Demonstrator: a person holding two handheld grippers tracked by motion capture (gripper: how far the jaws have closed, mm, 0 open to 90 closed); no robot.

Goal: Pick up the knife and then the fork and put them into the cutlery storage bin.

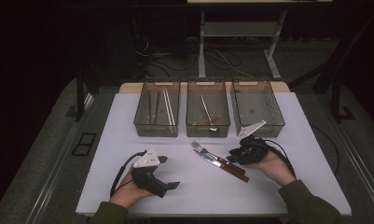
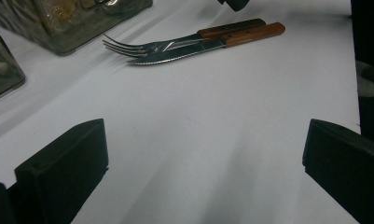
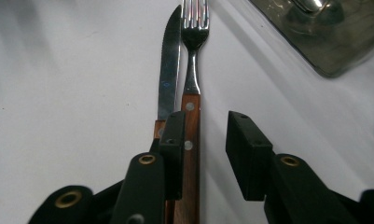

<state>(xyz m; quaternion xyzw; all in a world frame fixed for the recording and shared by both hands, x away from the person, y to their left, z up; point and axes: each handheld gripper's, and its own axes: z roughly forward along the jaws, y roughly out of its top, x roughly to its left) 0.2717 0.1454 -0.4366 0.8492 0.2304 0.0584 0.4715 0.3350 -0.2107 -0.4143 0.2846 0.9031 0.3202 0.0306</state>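
White and evenly lit, the surface (image 1: 128, 121) carries three clear bins (image 1: 208, 113) along its far edge. Near the middle, toward the right, a fork (image 3: 192, 56) and a serrated knife (image 3: 168, 70) with wooden handles lie side by side, touching. The right claw (image 3: 205, 144) stands released over their handles, one jaw over the seam between them, the other over bare surface just beside the fork. The left claw (image 2: 203, 158) rests wide open at near left, holding nothing.
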